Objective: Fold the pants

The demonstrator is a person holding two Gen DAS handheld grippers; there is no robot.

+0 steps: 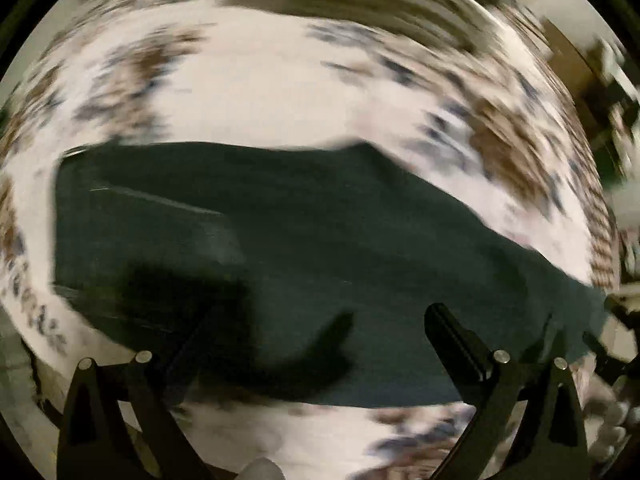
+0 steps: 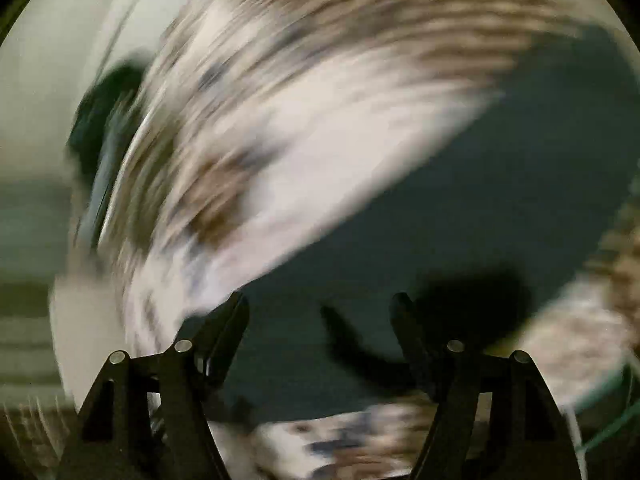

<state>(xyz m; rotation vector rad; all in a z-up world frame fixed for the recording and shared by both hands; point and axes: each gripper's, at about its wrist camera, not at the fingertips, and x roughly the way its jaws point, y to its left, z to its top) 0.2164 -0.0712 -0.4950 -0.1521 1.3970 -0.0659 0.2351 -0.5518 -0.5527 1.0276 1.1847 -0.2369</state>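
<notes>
The dark green pants (image 1: 320,240) lie flat on a white cloth with brown and blue patterns, running from the left to the lower right in the left wrist view. My left gripper (image 1: 316,332) is open above the pants and holds nothing; its left finger is blurred against the fabric. In the right wrist view the pants (image 2: 460,216) run from the upper right down to the bottom centre. My right gripper (image 2: 320,312) is open just above them and empty. Both views are heavily motion-blurred.
The patterned cloth (image 1: 280,80) covers the surface around the pants. A pale wall or floor (image 2: 40,120) lies off the left edge in the right wrist view. Blurred clutter (image 1: 616,80) sits at the far right of the left wrist view.
</notes>
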